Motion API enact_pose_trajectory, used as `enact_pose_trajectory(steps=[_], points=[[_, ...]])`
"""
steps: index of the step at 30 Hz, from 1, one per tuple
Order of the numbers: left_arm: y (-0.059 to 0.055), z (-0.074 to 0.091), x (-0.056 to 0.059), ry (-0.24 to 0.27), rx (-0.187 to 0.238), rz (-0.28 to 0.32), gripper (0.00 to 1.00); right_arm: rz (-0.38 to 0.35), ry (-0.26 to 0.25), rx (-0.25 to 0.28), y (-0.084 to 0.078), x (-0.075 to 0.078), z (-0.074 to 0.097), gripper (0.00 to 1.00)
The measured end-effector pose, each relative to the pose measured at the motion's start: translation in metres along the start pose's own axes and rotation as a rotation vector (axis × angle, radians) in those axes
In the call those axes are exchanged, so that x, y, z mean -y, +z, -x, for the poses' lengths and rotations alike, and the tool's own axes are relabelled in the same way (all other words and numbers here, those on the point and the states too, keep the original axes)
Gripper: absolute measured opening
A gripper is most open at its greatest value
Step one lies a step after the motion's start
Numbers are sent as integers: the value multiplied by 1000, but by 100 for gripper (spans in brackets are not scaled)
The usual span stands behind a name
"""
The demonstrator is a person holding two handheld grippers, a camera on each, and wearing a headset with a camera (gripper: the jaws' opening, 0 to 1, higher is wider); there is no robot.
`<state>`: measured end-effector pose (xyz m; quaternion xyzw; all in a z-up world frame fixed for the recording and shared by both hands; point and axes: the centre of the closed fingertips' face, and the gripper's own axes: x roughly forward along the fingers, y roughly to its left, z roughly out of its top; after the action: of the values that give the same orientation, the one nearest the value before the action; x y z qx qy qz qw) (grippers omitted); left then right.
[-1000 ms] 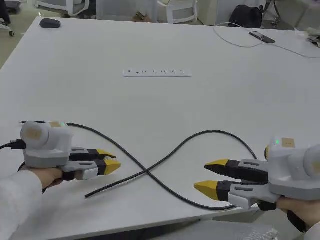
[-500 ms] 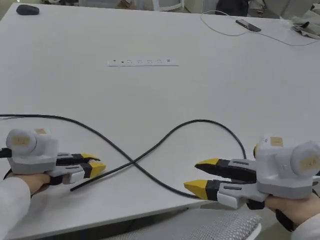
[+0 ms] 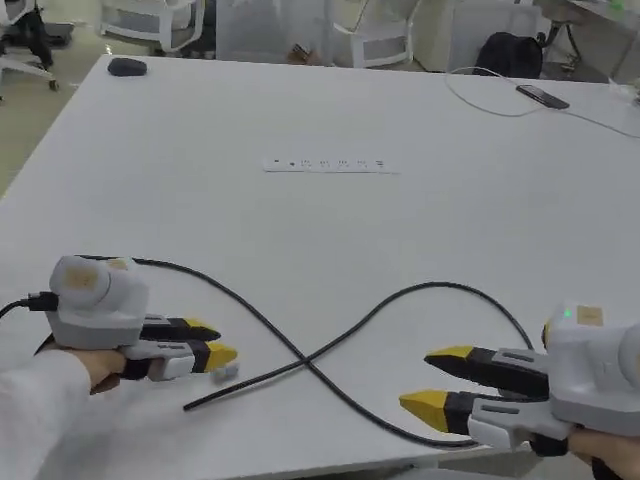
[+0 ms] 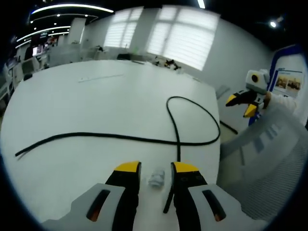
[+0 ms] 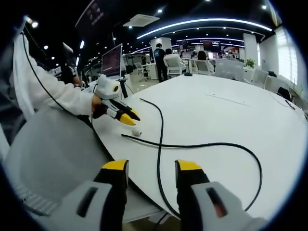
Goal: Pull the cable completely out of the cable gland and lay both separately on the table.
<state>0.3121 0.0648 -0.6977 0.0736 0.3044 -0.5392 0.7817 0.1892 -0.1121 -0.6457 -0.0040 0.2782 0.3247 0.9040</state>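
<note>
- Left gripper [image 4: 156, 167]: fingers slightly apart, cable gland [image 4: 156, 177] lying loose between their tips, off the black cable [image 3: 330, 345] and just beside it.
- Right gripper [image 3: 437, 380]: fingers spread, empty.
- The left should back straight out without nudging the gland.

Holds the left gripper [image 3: 215, 340] low at the near left, jaws level, parted by a narrow gap and empty, with the left hand [image 3: 95, 365] wrapped under its body and a white sleeve [image 3: 30, 420] behind. Holds the right gripper [image 3: 432, 378] at the near right, jaws wider apart, empty, pointing leftward.
</note>
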Motion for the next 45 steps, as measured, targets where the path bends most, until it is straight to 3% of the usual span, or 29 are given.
enact_pose_trajectory(steps=[4, 7, 9, 11, 13, 15, 17, 20, 23, 28, 34, 45], points=[[12, 37, 6, 12, 10, 68, 47, -33, 14, -12, 0, 2, 1, 44], [21, 69, 9, 50, 23, 39, 52, -47, -50, -16, 0, 12, 6, 49], [26, 92, 12, 72, 39, 63, 56, -78, -59, -16, -1, 15, 10, 51], [33, 115, 18, 92, 85, 101, 63, -106, -75, -44, -4, 15, 16, 53], [30, 138, 23, 122, 94, 134, 69, -107, -92, -83, -9, 15, 23, 55], [31, 160, 28, 151, 144, 179, 71, -116, -107, -92, -11, 14, 30, 58], [28, 177, 33, 165, 163, 231, 73, -143, -125, -90, -13, 16, 39, 60], [21, 192, 37, 195, 156, 250, 76, -171, -142, -95, -15, 15, 53, 61], [7, 196, 41, 211, 97, 257, 78, -182, -161, -116, -20, 16, 61, 62], [-12, 193, 39, 235, 58, 251, 82, -212, -172, -125, -24, 18, 62, 63], [-9, 193, 41, 220, 91, 304, 79, -212, -167, -151, -28, 14, 61, 63], [-11, 193, 41, 213, 96, 316, 78, -227, -163, -165, -33, 14, 58, 62]])
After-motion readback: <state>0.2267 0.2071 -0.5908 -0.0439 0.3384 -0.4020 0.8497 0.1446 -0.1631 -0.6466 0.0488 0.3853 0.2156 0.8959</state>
